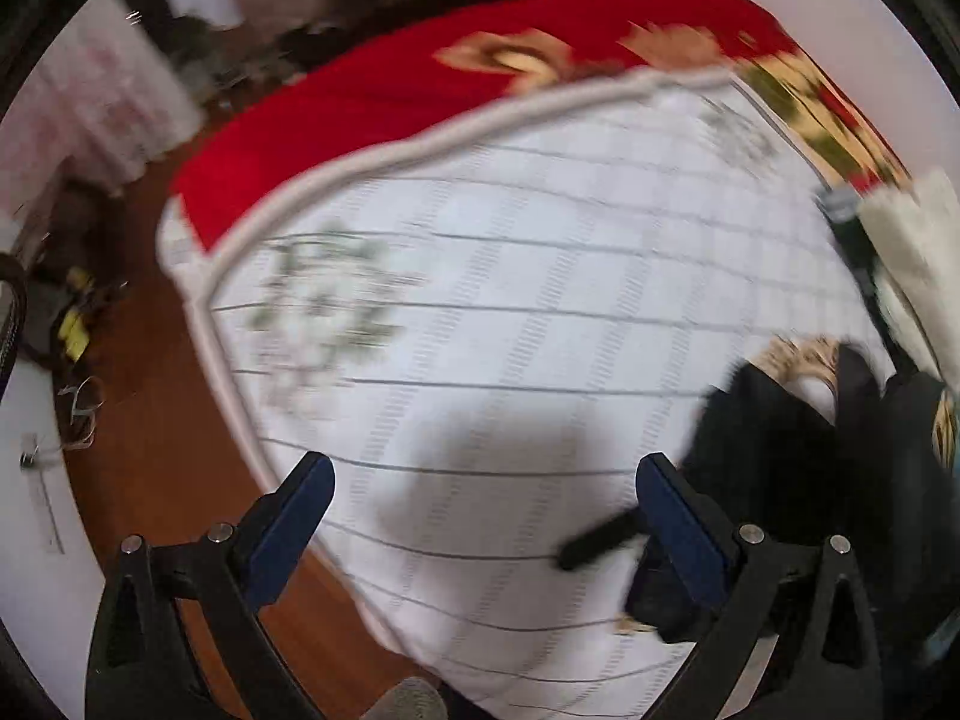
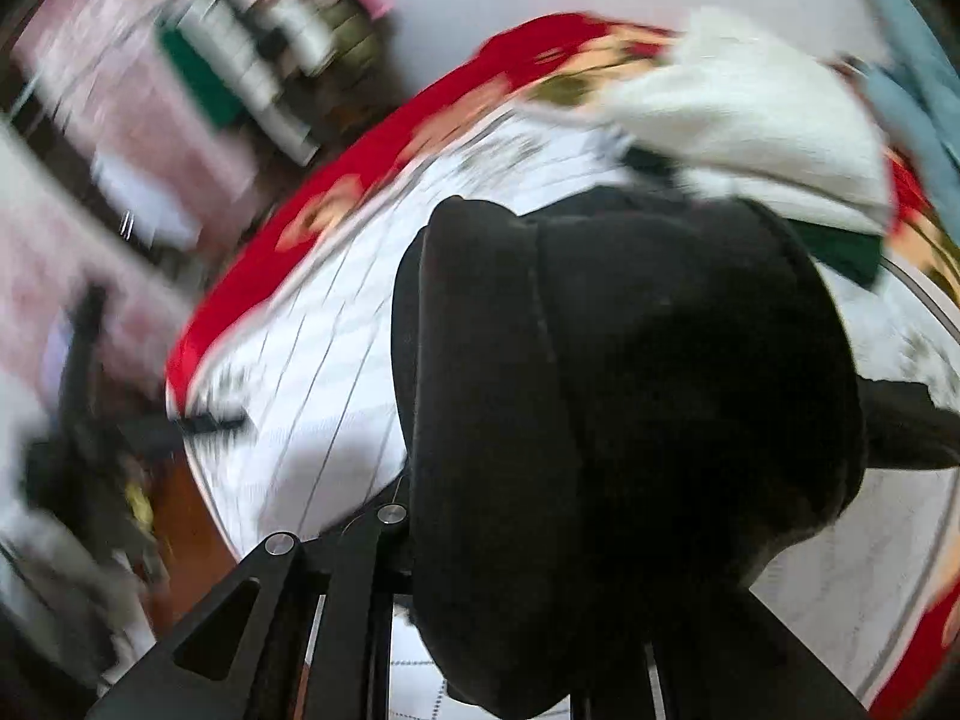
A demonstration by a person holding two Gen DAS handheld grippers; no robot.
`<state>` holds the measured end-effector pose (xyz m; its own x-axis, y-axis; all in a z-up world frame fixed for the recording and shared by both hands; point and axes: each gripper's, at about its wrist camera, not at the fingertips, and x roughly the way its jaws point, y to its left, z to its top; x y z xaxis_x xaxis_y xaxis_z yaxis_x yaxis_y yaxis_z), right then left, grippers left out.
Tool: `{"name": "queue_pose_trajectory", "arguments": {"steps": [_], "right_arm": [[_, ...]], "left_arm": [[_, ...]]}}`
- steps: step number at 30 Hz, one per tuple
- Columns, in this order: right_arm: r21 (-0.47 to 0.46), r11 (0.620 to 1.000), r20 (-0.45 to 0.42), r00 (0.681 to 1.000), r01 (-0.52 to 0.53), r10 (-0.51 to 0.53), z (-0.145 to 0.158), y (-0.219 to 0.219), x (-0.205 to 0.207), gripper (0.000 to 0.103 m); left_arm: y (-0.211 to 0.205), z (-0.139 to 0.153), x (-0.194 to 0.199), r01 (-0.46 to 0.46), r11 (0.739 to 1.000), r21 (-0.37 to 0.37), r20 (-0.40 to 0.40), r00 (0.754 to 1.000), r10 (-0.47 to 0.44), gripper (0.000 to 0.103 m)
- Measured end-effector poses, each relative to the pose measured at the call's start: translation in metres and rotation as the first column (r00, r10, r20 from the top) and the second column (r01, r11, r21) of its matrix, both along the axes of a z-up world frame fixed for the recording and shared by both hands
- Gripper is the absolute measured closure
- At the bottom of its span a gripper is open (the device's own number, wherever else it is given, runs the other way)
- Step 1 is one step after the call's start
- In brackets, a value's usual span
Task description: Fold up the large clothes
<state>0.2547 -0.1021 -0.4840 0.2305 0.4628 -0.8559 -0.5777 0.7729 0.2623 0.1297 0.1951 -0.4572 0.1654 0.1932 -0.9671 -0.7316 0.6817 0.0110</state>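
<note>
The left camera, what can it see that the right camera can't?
Only the left view shows the left tool with its blue fingers wide open and nothing between them, plus the brown floor beside the bed.

Only the right view shows the black garment up close, draped over the right tool and hiding its tips, and a blurred shelf.

Both show the white checked mat, the red blanket, the white clothes and the black garment.

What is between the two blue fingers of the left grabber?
Only white checked bedcover and a grey shadow show between the left gripper jaws in the left wrist view; the black garment lies off to the right.
</note>
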Motion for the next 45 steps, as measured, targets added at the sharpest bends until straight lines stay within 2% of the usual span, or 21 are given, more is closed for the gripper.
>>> {"name": "queue_pose_trajectory", "arguments": {"steps": [3,6,8,10,11,14,16,18,21,24,26,27,31,34,35,37,38,40,42,44,45], "right_arm": [[-0.079,0.990,-0.029,0.993,-0.117,0.115,-0.045,0.039,-0.035,0.087],[-0.154,0.967,-0.134,0.974,-0.203,0.183,-0.092,0.063,-0.063,0.083],[-0.160,0.957,-0.144,0.965,-0.240,0.218,-0.099,0.069,-0.069,0.067],[-0.089,0.956,-0.193,0.946,-0.281,0.260,-0.090,0.068,-0.072,0.034],[-0.058,0.953,-0.236,0.931,-0.298,0.277,-0.085,0.065,-0.073,0.028],[0.051,0.943,-0.347,0.880,-0.329,0.326,-0.063,0.038,-0.078,0.027],[0.104,0.949,-0.392,0.864,-0.299,0.316,-0.052,0.012,-0.072,0.027],[0.136,0.976,-0.431,0.877,-0.170,0.213,-0.040,-0.030,-0.053,0.027],[0.099,0.993,-0.430,0.903,0.057,-0.009,-0.029,-0.091,-0.011,0.030],[0.067,0.986,-0.397,0.911,0.153,-0.114,-0.026,-0.110,0.025,0.059],[0.034,0.989,-0.378,0.918,0.142,-0.119,-0.034,-0.100,0.049,0.062],[0.020,0.992,-0.377,0.920,0.122,-0.105,-0.040,-0.091,0.056,0.064],[-0.182,0.983,-0.381,0.923,-0.030,-0.042,-0.096,-0.022,0.066,0.067],[-0.229,0.971,-0.400,0.916,-0.074,-0.025,-0.116,0.003,0.069,0.064],[-0.219,0.972,-0.422,0.906,-0.083,-0.018,-0.111,0.001,0.070,0.063],[-0.055,0.998,-0.516,0.856,-0.025,-0.007,-0.089,-0.029,0.081,0.048],[0.003,1.000,-0.529,0.849,0.015,-0.011,-0.078,-0.042,0.088,0.044],[0.065,0.992,-0.523,0.850,0.111,-0.061,-0.075,-0.090,0.096,0.007],[0.076,0.991,-0.541,0.839,0.114,-0.055,-0.096,-0.114,0.096,0.004],[0.079,0.990,-0.628,0.777,0.120,-0.044,-0.135,-0.119,0.097,0.004],[0.122,0.984,-0.701,0.713,0.131,-0.009,-0.159,-0.121,0.095,0.004]], "left_arm": [[0.011,-0.001,-0.008,-0.053,0.999,-0.004,0.010,0.999,0.053,0.000],[0.019,0.004,-0.017,-0.061,0.998,0.001,0.025,0.998,0.061,0.000],[0.018,0.012,-0.012,-0.051,0.999,-0.016,0.054,0.997,0.051,0.000],[0.013,0.024,-0.008,-0.027,0.999,-0.043,0.092,0.995,0.030,0.000],[0.009,0.028,-0.002,-0.011,0.998,-0.060,0.110,0.994,0.017,0.000],[-0.006,0.043,0.015,0.044,0.995,-0.087,0.153,0.988,-0.031,0.000],[-0.023,0.044,0.027,0.088,0.991,-0.103,0.174,0.982,-0.069,0.000],[-0.040,0.035,0.037,0.125,0.986,-0.114,0.167,0.980,-0.105,0.000],[-0.067,-0.002,0.048,0.169,0.980,-0.106,0.101,0.982,-0.159,0.000],[-0.083,-0.068,0.043,0.190,0.980,-0.058,-0.093,0.976,-0.195,0.000],[-0.083,-0.103,0.031,0.186,0.979,-0.085,-0.160,0.967,-0.197,0.000],[-0.080,-0.113,0.024,0.167,0.980,-0.107,-0.148,0.972,-0.182,0.000],[-0.065,-0.118,0.014,0.122,0.983,-0.139,-0.129,0.982,-0.140,0.000],[-0.057,-0.114,0.016,0.113,0.985,-0.127,-0.143,0.981,-0.131,0.000],[-0.055,-0.110,0.017,0.108,0.986,-0.128,-0.138,0.982,-0.126,0.000],[-0.053,-0.098,0.018,0.104,0.986,-0.128,-0.111,0.987,-0.119,0.000],[-0.053,-0.086,0.019,0.102,0.987,-0.125,-0.072,0.991,-0.112,0.000],[-0.054,-0.069,0.020,0.090,0.990,-0.112,-0.011,0.996,-0.092,0.000],[-0.056,-0.052,0.022,0.085,0.992,-0.088,0.059,0.995,-0.080,0.000],[-0.061,-0.044,0.029,0.100,0.992,-0.072,0.087,0.992,-0.093,0.000],[-0.063,-0.045,0.032,0.107,0.992,-0.072,0.089,0.991,-0.100,0.000]]}}
